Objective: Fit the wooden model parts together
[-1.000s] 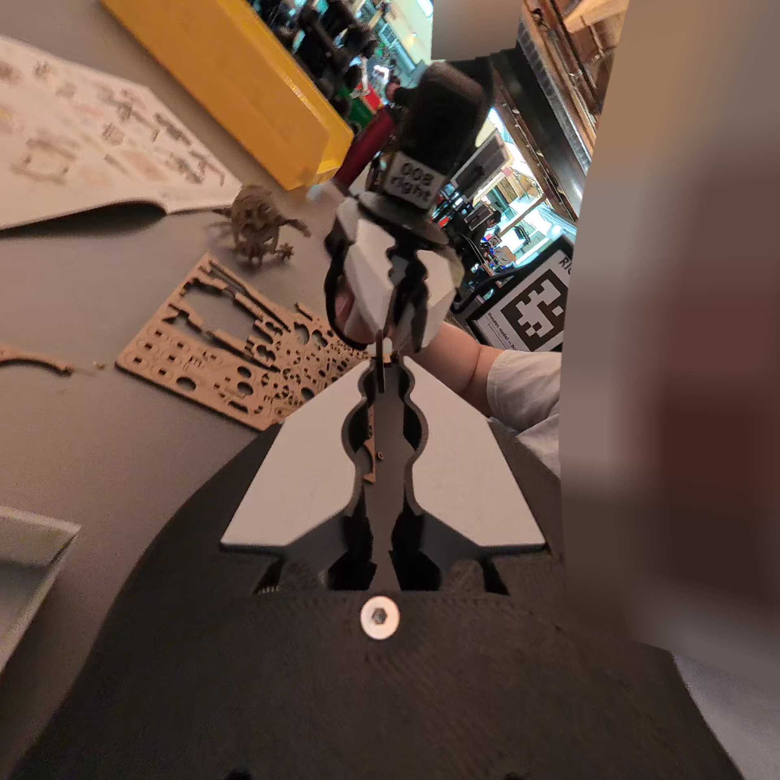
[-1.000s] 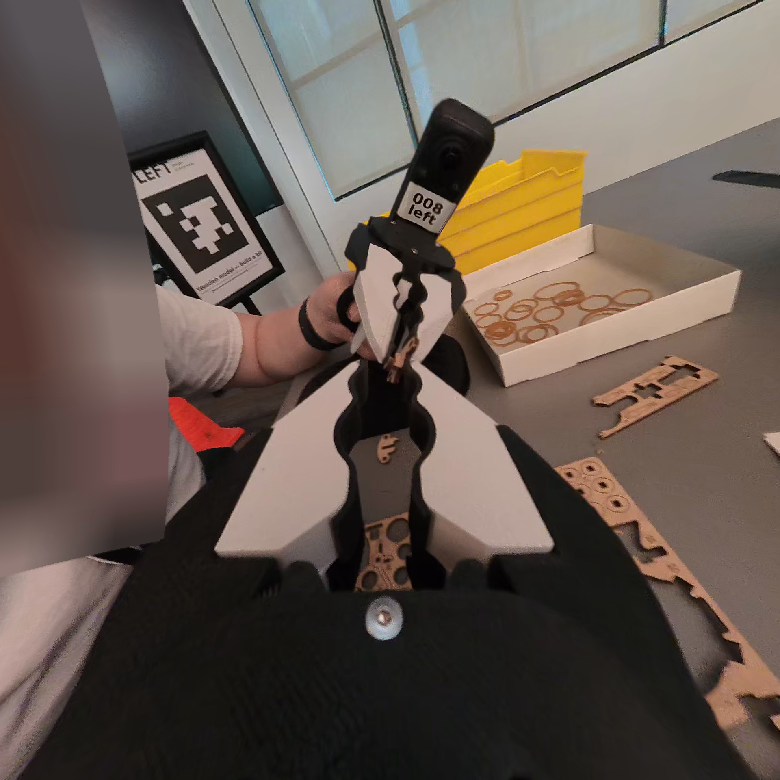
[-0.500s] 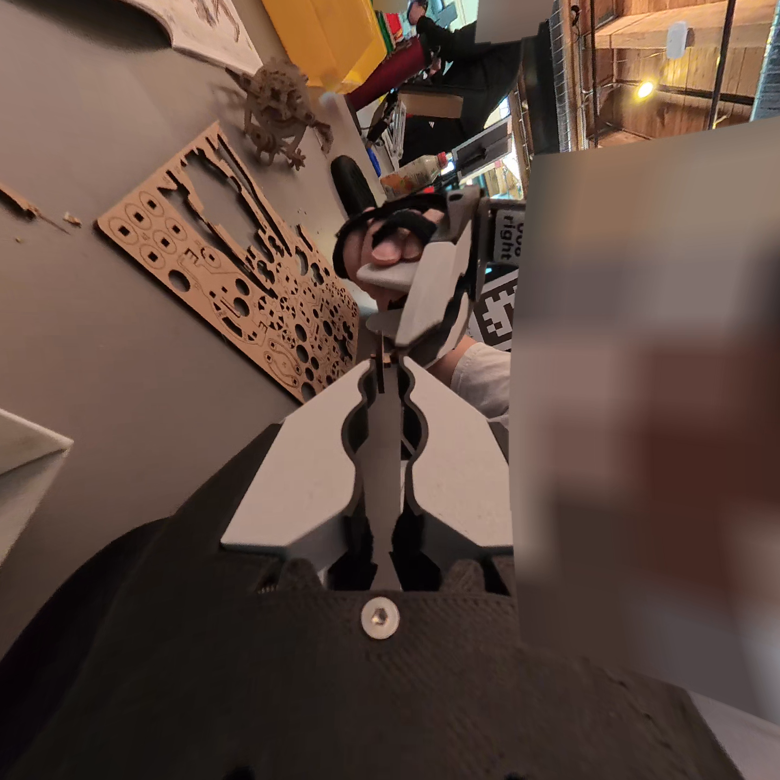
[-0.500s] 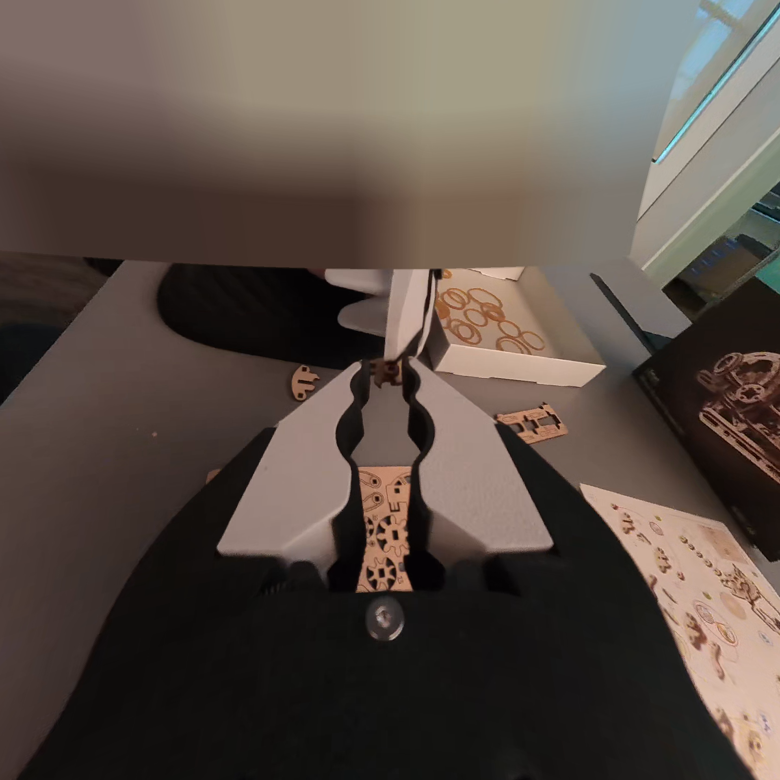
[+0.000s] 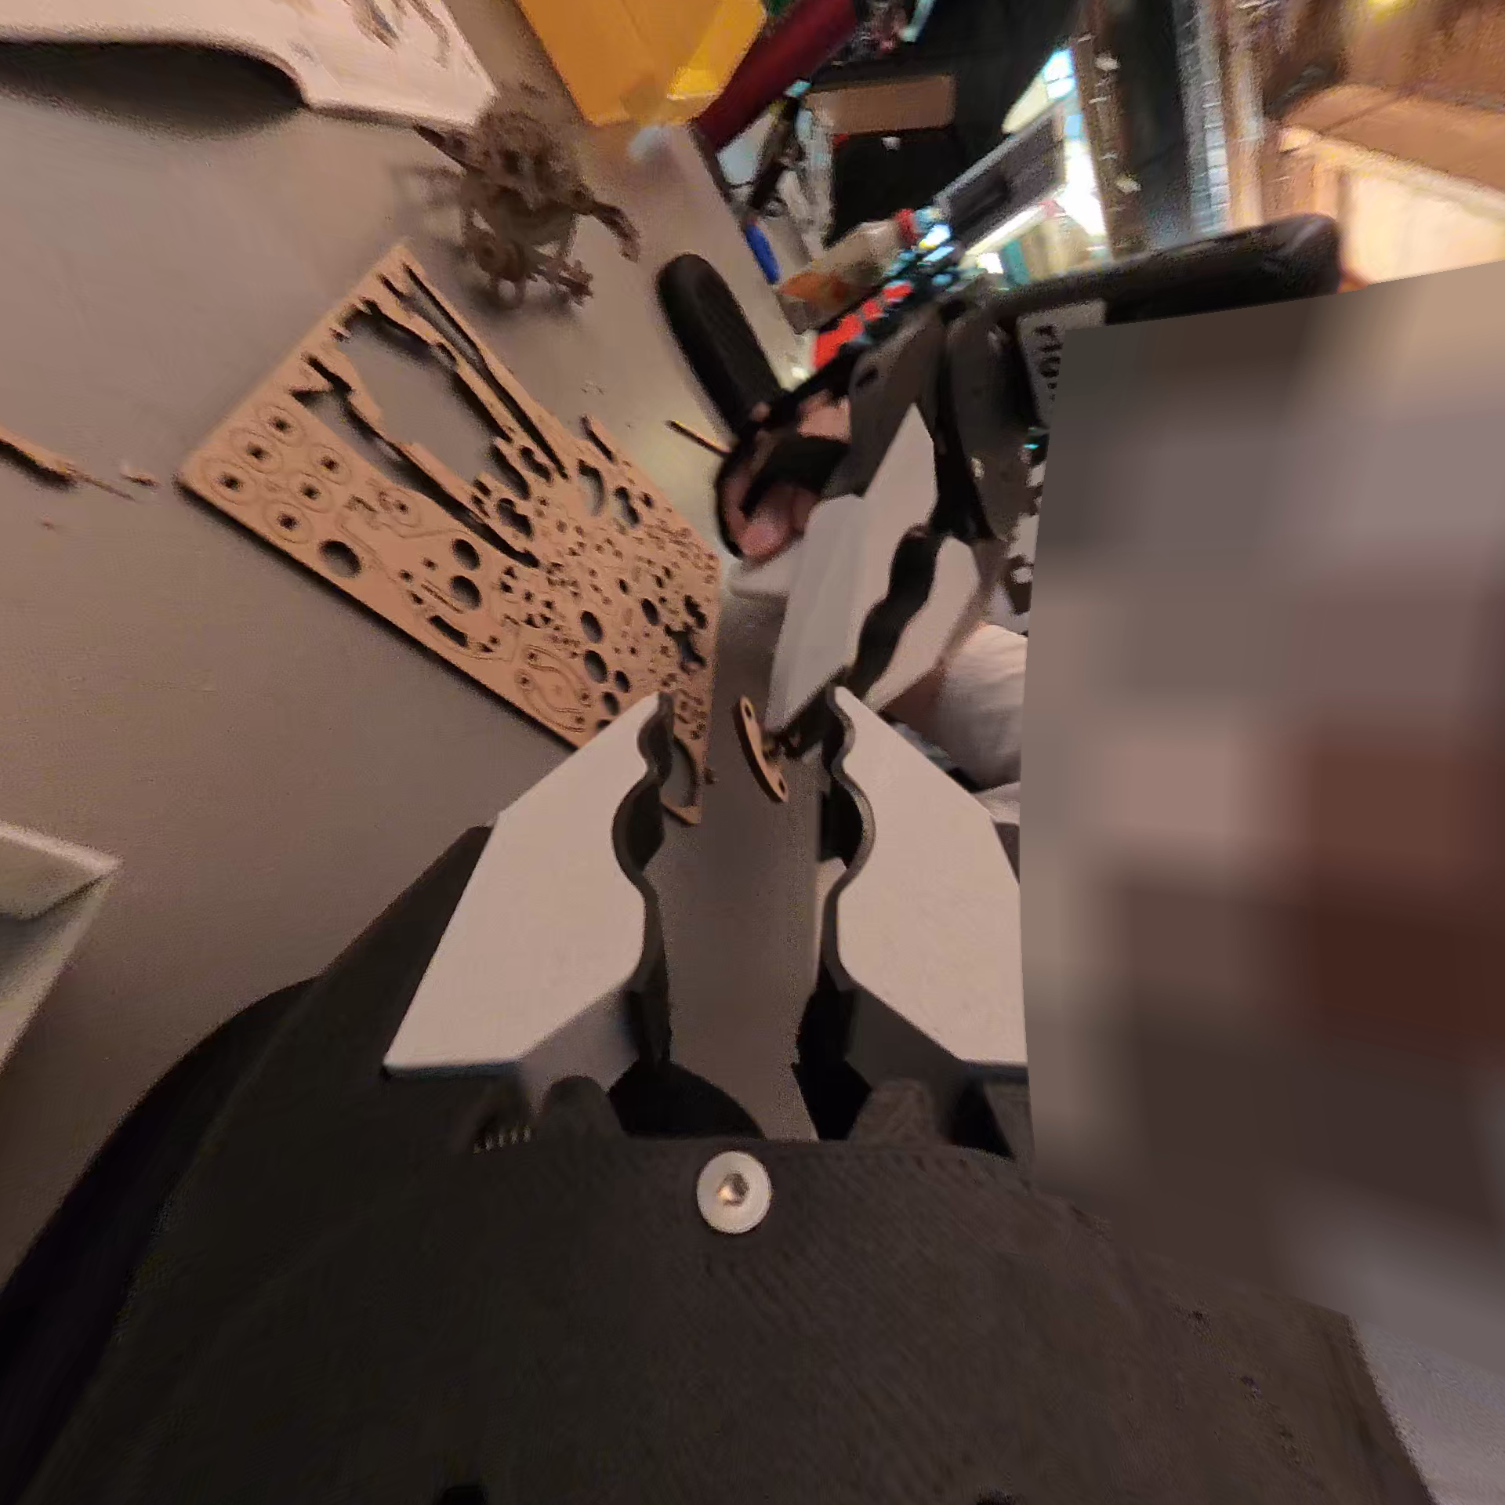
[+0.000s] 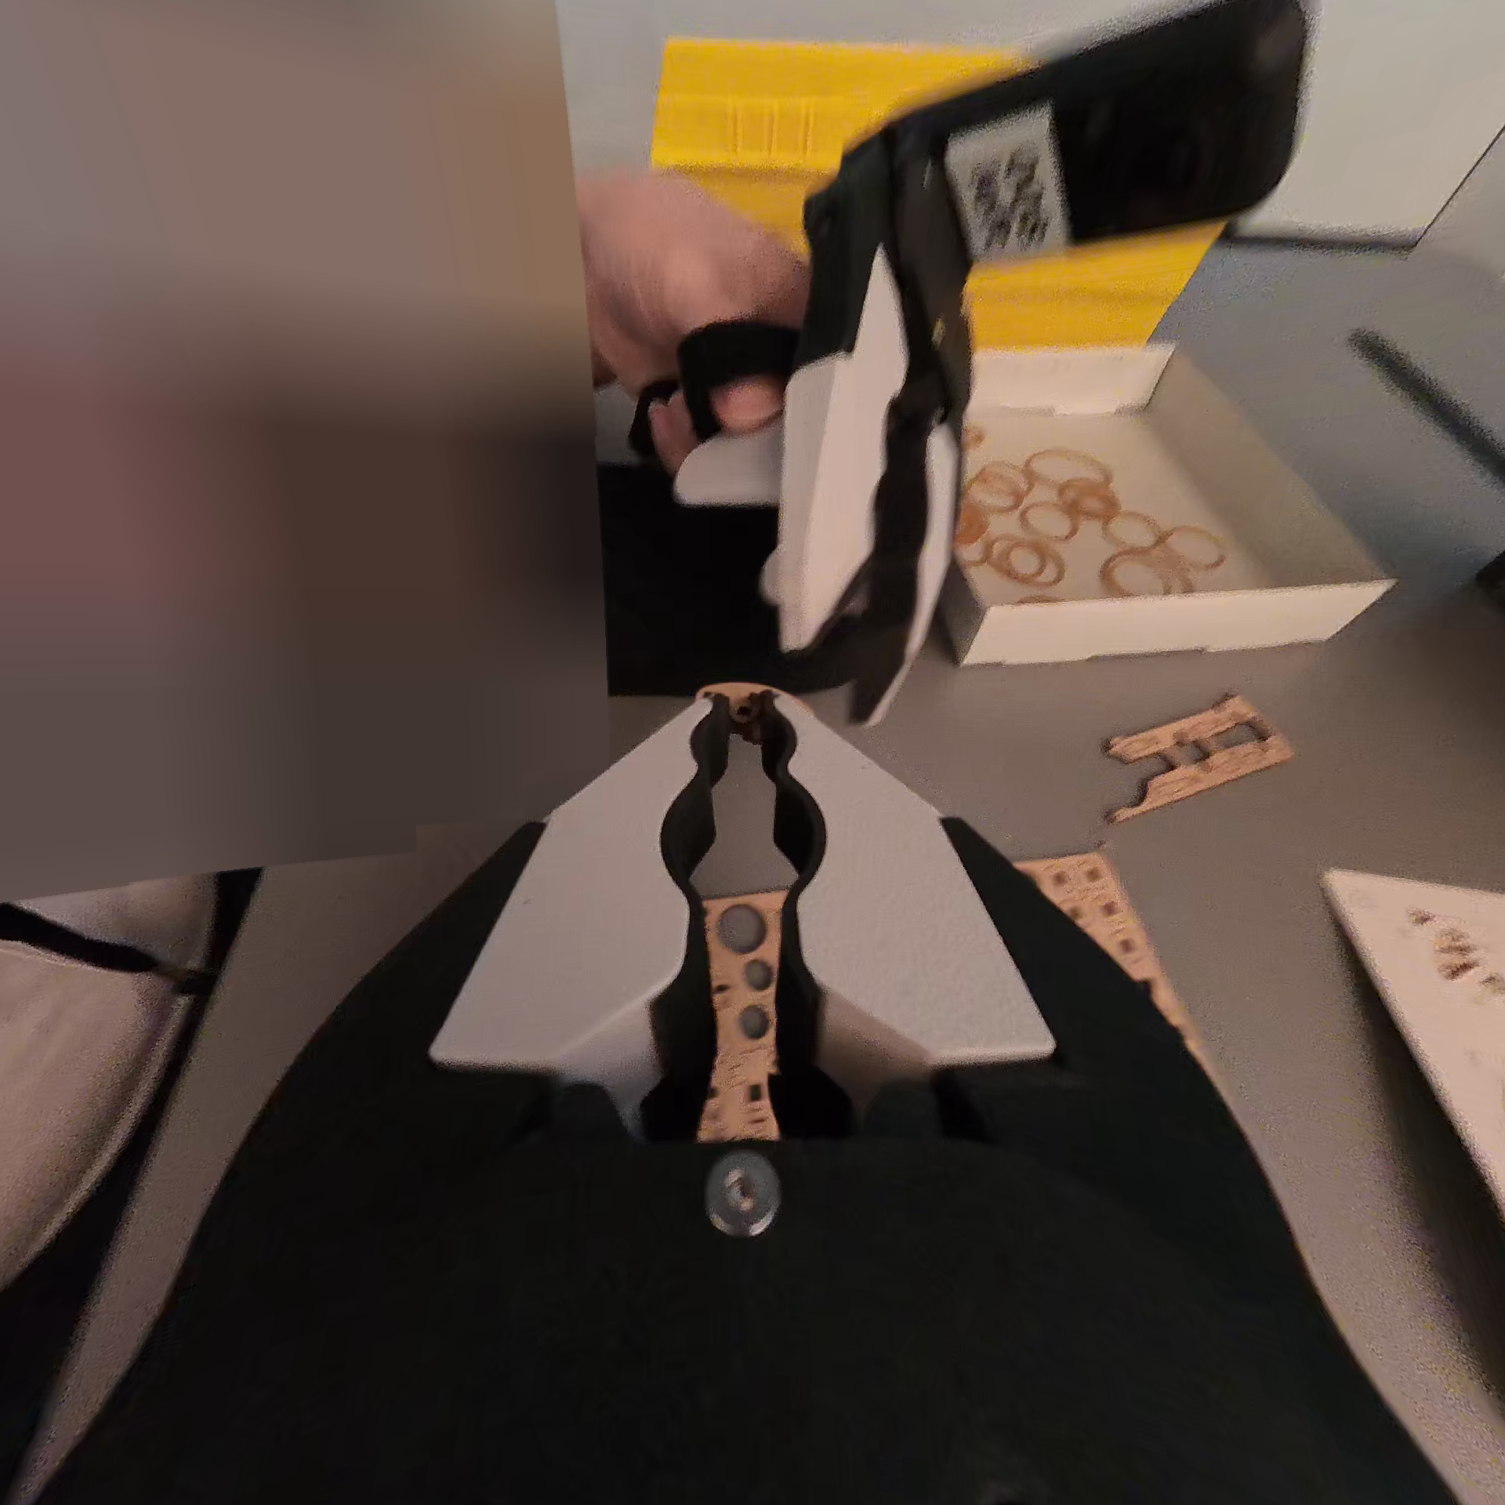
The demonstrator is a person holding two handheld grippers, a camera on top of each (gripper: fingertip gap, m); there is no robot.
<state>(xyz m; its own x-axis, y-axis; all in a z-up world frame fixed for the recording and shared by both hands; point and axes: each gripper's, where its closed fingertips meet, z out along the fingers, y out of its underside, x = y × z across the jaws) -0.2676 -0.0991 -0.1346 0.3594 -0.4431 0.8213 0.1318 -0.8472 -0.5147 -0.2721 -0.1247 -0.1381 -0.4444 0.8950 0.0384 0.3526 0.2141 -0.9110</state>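
My left gripper point(image 5: 749, 707) is open and empty, with its jaws wide apart. A small round wooden part point(image 5: 761, 753) hangs between its fingertips, touching neither. My right gripper point(image 5: 802, 729) holds that part at its tips. In the right wrist view, my right gripper point(image 6: 743, 707) is shut on the small wooden part point(image 6: 745, 717). The left gripper point(image 6: 839, 676) hovers just beyond and to the right, tilted and blurred. A person's hand point(image 6: 692, 277) holds it.
A punched-out wooden sheet point(image 5: 456, 521) lies on the grey table, with an assembled wooden model point(image 5: 521, 204) and a yellow bin point(image 5: 643, 49) beyond. A white box of rings point(image 6: 1140, 521), a loose wooden frame piece point(image 6: 1197, 757) and an instruction sheet point(image 6: 1425, 977) are at the right.
My left gripper has opened and let go of the thin wooden piece. The two grippers were tip to tip and have drawn apart. The right gripper keeps the part.
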